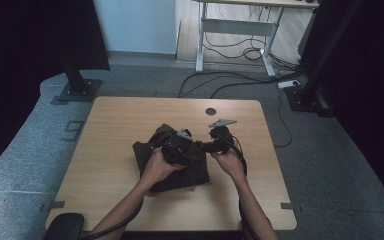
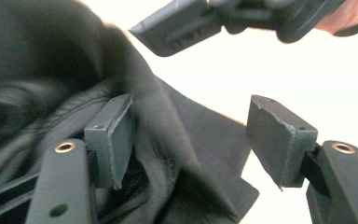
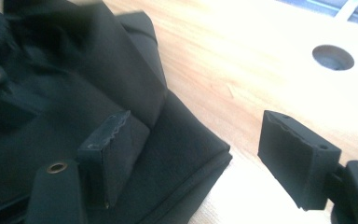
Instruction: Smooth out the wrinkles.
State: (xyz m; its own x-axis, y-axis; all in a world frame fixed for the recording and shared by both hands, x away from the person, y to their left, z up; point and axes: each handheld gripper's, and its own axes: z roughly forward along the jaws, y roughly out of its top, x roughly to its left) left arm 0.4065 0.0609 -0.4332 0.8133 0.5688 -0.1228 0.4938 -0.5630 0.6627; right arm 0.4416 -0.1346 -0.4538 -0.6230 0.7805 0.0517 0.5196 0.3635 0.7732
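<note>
A light wooden table with rounded corners point(image 1: 110, 150) has a small round hole point(image 1: 210, 111) near its far edge. Beyond it — on grey carpet point(image 1: 25, 150) — black cables point(image 1: 220, 82) trail past a white-framed desk point(image 1: 235, 27).

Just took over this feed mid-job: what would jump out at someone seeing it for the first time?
A dark garment lies crumpled in the middle of the wooden table, with both hands working over it. The left gripper stands open with cloth bunched beside one of its fingers; the right gripper is open over the garment's folded edge.
</note>
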